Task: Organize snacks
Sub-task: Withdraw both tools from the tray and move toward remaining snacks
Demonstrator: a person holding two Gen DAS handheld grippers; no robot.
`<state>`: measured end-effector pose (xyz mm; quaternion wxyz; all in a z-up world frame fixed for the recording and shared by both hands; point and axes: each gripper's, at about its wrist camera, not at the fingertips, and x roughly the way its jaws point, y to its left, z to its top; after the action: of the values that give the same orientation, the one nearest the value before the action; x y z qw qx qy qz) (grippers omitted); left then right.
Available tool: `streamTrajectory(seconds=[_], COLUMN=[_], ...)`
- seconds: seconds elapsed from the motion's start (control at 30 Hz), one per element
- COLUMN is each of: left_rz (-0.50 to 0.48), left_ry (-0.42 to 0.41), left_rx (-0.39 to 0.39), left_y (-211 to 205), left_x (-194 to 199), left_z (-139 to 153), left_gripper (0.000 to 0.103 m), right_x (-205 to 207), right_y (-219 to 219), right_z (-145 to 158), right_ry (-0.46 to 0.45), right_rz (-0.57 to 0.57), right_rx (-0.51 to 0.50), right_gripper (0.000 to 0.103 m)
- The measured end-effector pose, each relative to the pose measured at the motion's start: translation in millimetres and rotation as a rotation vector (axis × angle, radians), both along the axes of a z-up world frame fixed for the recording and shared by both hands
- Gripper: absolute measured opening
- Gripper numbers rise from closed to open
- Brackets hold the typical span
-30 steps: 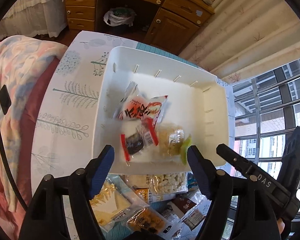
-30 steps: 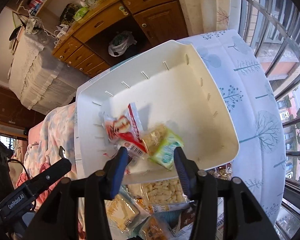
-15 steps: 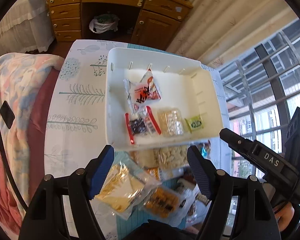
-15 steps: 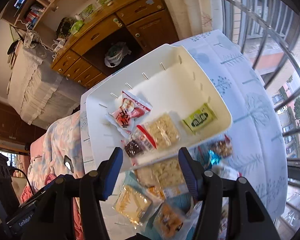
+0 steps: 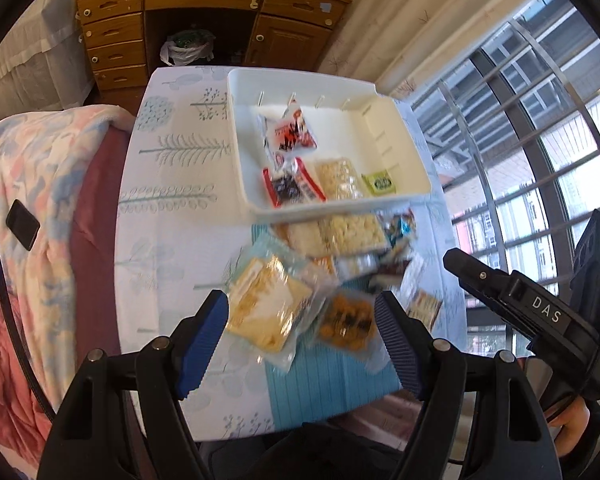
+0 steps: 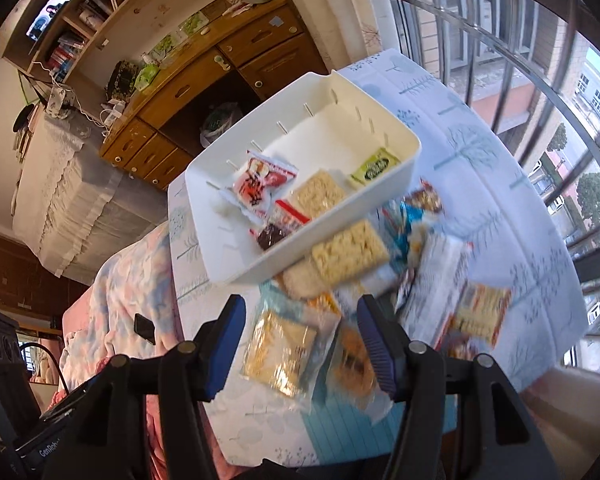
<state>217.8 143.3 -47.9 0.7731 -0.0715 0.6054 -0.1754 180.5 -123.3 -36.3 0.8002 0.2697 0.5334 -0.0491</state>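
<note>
Hovering empty and open, the left gripper [image 5: 302, 336] and right gripper [image 6: 300, 344] frame loose packets [image 5: 272, 312] at six o'clock of the white bin [image 5: 416, 176], likely choosing one

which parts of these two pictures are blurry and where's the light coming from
Left wrist view: loose snack packets smeared, white bin fairly sharp, daylight from the window. Right wrist view: packets blurred too, strong fisheye bending.
</note>
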Motion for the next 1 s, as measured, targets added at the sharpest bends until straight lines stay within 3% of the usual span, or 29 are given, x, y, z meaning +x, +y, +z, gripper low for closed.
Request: streamTrajectory(seconds=[0.27,0.47,0.67,0.8,1.0], left_rz=[-0.041,-0.062,-0.080,-0.082,-0.054], left_ry=[0.028,0.051,0.067,0.085,0.147], left_rx=[0.003,-0.003,-0.005,-0.020,-0.021], left_y=[18.4,19.7,12.8,2.5,-15.0], left_x=[-40.7,-63.2,-73.9,-77.2,-73.0], left_z=[-6.8,-14.9,-21.7,-28.4,-41.3], left_gripper=[0.075,0.076,0.080,0.084,0.087], right_x=[-52.4,-88.3,-114.2,-125.5,-132.7], right_y=[16.7,17.1,10.1,0.9,-18.0], right_z=[0.1,-9.0,-14.6,-16.6,-30.6], right_ry=[-0.018,-0.014,-0.024,-0.040,-0.033], right_rz=[-0.015,-0.037,-0.054,-0.048,0.007], right_rx=[-0.029,-0.022,-0.055,-0.099,-0.145], right_gripper=[0.059,0.064,0.067,0.074,0.077])
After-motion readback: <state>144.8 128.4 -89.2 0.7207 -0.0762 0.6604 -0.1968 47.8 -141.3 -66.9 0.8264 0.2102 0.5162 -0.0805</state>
